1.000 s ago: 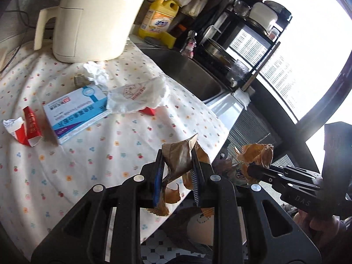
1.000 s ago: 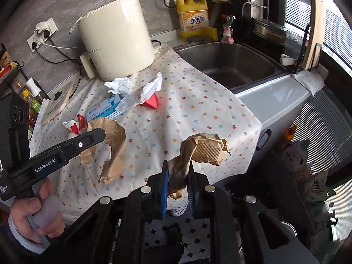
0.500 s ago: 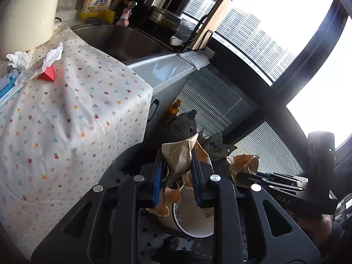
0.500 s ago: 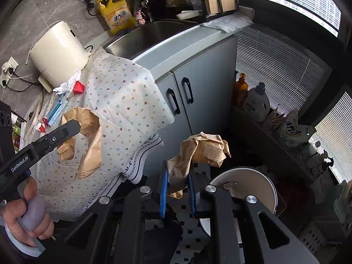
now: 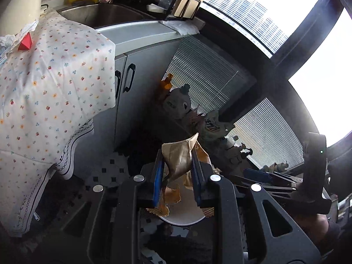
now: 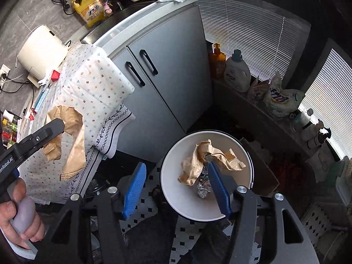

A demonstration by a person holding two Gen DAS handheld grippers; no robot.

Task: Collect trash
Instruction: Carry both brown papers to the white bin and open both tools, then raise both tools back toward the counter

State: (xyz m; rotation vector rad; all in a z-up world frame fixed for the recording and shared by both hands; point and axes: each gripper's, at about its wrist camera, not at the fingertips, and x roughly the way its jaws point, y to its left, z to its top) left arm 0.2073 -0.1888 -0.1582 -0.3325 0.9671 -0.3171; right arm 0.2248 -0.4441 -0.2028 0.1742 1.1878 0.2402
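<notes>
Crumpled brown paper (image 6: 199, 165), creased foil inside round white bin (image 6: 176, 204)

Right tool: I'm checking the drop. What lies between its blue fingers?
Nothing is gripped: in the right wrist view, the opening right tool frames floor and bin rim; brown paper lies inside.

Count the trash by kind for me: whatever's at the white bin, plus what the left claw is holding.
Crumpled brown paper: 2, the bin paper and the held paper in the left claw
Crumpled foil: 1, in the white bin
Total: 3
</notes>
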